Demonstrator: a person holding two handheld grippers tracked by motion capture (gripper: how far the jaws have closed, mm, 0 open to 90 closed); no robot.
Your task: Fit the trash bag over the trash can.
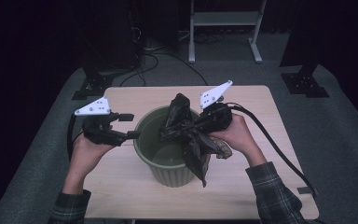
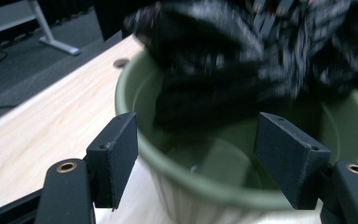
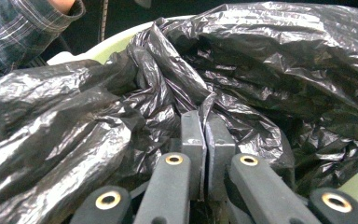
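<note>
The right tongs (image 3: 205,140) are clamped tight on a fold of the black bag (image 1: 191,135), which is held bunched over the green bin (image 1: 168,161) at mid counter (image 1: 121,186), partly draped down its right side. The left tongs (image 1: 129,126) are held partly open at the bin's left rim, nothing between the jaws. No writing can be read.

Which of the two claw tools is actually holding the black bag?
The right gripper, shut on the black bag; the left gripper is open beside the green bin.
</note>
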